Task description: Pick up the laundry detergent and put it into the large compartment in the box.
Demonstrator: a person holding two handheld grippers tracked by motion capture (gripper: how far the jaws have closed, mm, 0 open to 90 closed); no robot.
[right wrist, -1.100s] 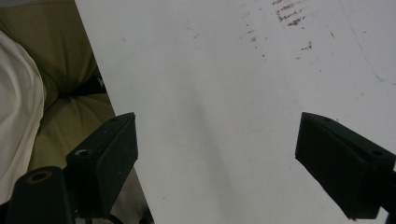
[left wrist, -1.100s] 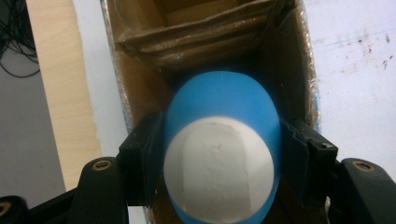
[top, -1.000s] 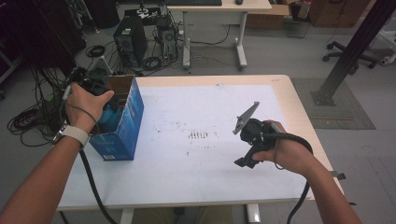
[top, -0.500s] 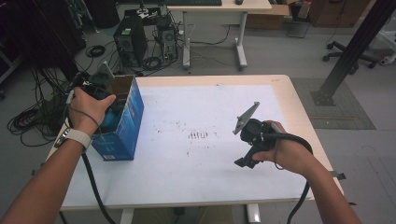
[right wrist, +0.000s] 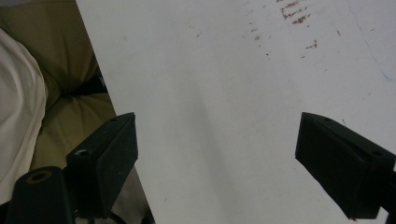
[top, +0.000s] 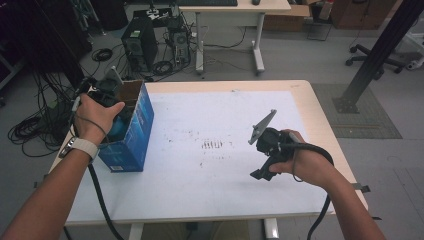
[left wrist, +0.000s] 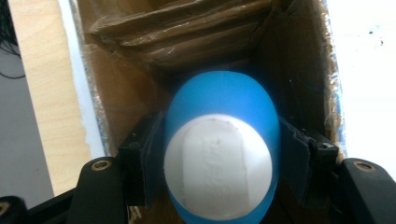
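The left hand-held gripper (left wrist: 219,154) reached down into the open blue cardboard box (top: 131,135) at the left end of the counter (top: 310,100), its two black pads clamped on either side of a blue egg-shaped object with a white face (left wrist: 219,149), which sat inside the box between the brown walls. The right hand-held gripper (right wrist: 224,158) hung over the white sheet (top: 200,185) well apart from the box, jaws spread wide with nothing between them.
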